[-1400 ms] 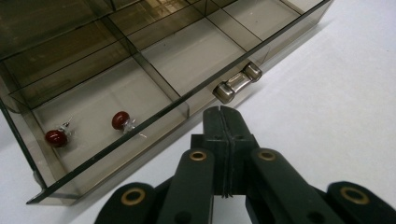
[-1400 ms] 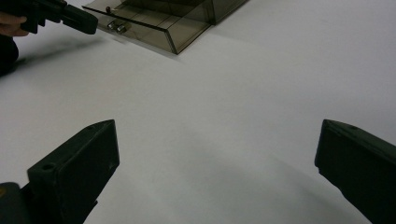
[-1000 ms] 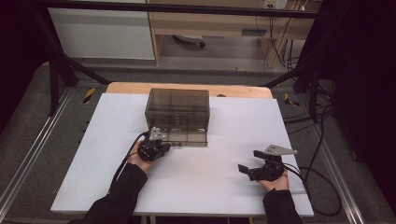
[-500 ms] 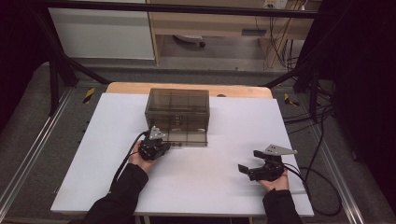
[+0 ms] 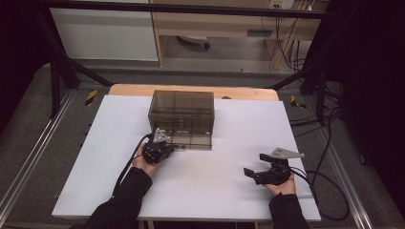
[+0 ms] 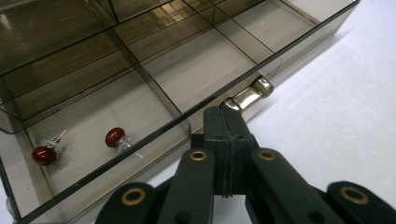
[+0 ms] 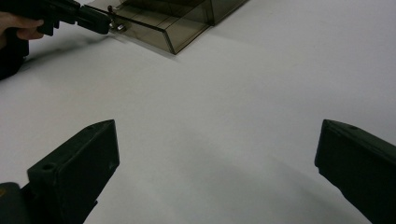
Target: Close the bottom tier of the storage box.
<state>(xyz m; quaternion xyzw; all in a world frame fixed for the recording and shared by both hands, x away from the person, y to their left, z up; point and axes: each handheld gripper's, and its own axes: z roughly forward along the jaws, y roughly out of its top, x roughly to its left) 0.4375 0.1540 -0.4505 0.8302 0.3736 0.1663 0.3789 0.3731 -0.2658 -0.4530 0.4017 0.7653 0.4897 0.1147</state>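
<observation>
High view looks down on a white table (image 5: 200, 191) where a smoky, see-through box (image 5: 181, 119) stands near the far middle, with a drawer (image 6: 140, 116) drawn out of its near side. At the drawer's front the left gripper (image 5: 165, 149) rests in the person's left hand (image 5: 143, 162), its cable trailing back along the dark sleeve. Left gripper view shows the two black jaws pressed together, their tips clamped on the small metal handle (image 6: 247, 95) that juts from the drawer's clear front wall. Inside the drawer, thin walls split the floor into compartments; in the nearest one, to the left of the jaws, lie two red earrings (image 6: 114, 137), a little apart from each other, each with a pale metal part beside its red bead. The right gripper (image 5: 255, 171) sits well apart from the box, over the bare table towards the near right, with a grey three-cornered plate on top. Right gripper view shows its jaws spread wide with nothing but white table between them, and the drawer and the other gripper farther off at the upper left.
</observation>
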